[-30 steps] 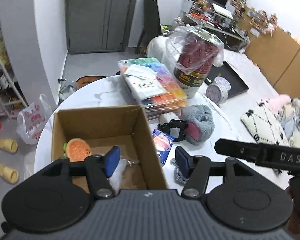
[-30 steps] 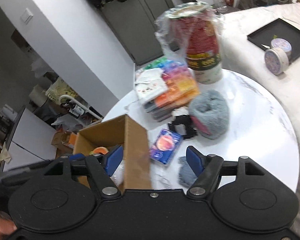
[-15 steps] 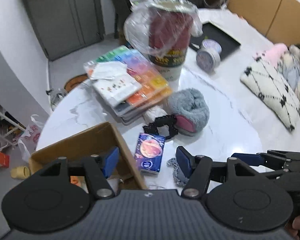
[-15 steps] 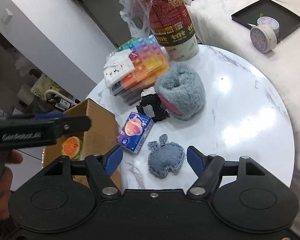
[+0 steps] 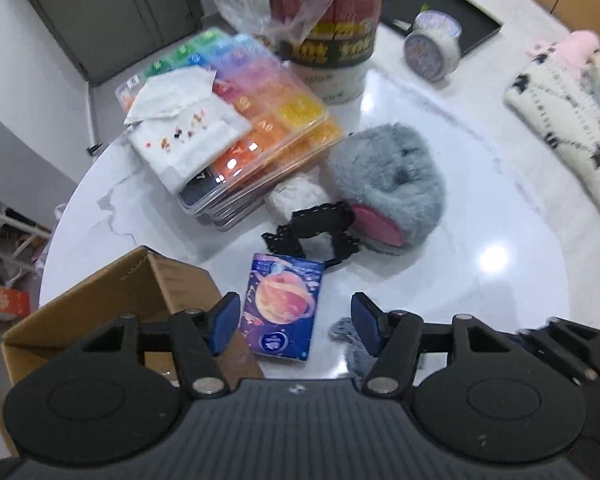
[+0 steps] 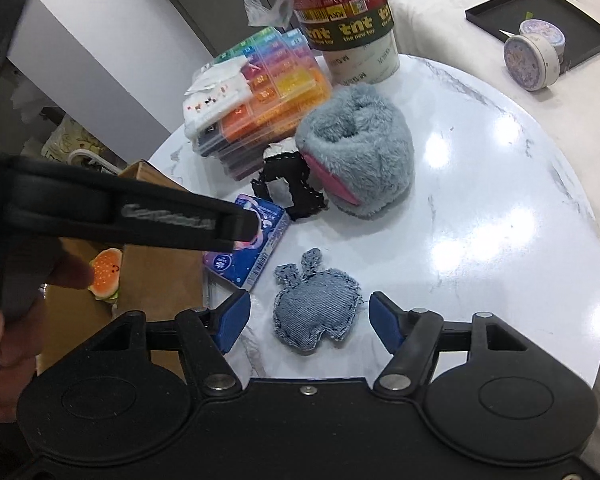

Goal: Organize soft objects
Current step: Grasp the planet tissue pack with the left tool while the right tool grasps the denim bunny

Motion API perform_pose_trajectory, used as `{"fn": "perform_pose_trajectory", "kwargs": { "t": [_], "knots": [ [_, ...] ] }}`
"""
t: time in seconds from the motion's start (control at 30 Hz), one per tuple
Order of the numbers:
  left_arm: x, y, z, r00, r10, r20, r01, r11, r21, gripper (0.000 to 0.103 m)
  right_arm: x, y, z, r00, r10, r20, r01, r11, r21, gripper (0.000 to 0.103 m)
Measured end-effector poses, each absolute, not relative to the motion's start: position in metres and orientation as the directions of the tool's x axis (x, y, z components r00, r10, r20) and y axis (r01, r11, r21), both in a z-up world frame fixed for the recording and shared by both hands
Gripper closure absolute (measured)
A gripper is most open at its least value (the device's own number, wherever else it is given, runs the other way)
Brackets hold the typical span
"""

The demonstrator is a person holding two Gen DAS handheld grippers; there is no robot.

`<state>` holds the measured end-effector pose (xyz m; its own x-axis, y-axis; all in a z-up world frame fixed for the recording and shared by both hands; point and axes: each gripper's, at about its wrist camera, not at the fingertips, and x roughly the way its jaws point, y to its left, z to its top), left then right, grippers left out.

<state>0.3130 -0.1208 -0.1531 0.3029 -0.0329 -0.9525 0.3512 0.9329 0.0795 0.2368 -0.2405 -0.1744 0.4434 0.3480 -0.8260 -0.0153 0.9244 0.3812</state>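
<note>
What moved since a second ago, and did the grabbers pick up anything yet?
Both grippers swung from over the cardboard box toward the table's middle and came down. The right gripper now frames the denim apple, jaws closing but not touching. The left gripper hovers over the tissue pack. Nothing is grabbed; the table things stayed put.

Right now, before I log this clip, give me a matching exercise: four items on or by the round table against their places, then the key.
Things:
1. denim apple patch
2. orange plush toy
3. grey furry slipper
4. tissue pack

Places:
A. inside the cardboard box
B. between the open pads of the right gripper, untouched, as its jaws close
C. beside the stack of coloured bead cases
D. ahead of the left gripper, next to the box wall

Pairs: 1-B, 2-A, 3-C, 4-D
</note>
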Motion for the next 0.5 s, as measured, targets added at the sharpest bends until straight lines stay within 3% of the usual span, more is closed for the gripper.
{"fn": "perform_pose_trajectory", "kwargs": {
  "t": [0.27,0.33,0.5],
  "knots": [
    [0.331,-0.138,-0.173,0.289,0.097,-0.952,0.372,0.905,0.205,0.043,0.242,-0.232,-0.186,0.423,0.301,-0.855,-0.010,0.945,0.328,0.037],
    [0.334,-0.141,-0.178,0.280,0.116,-0.953,0.377,0.900,0.220,0.043,0.243,-0.230,-0.189,0.419,0.285,-0.862,-0.006,0.950,0.311,0.042],
    [0.336,-0.148,-0.188,0.283,0.156,-0.946,0.373,0.891,0.259,0.042,0.246,-0.232,-0.202,0.377,0.269,-0.886,0.014,0.955,0.296,0.070]
  ]
}}
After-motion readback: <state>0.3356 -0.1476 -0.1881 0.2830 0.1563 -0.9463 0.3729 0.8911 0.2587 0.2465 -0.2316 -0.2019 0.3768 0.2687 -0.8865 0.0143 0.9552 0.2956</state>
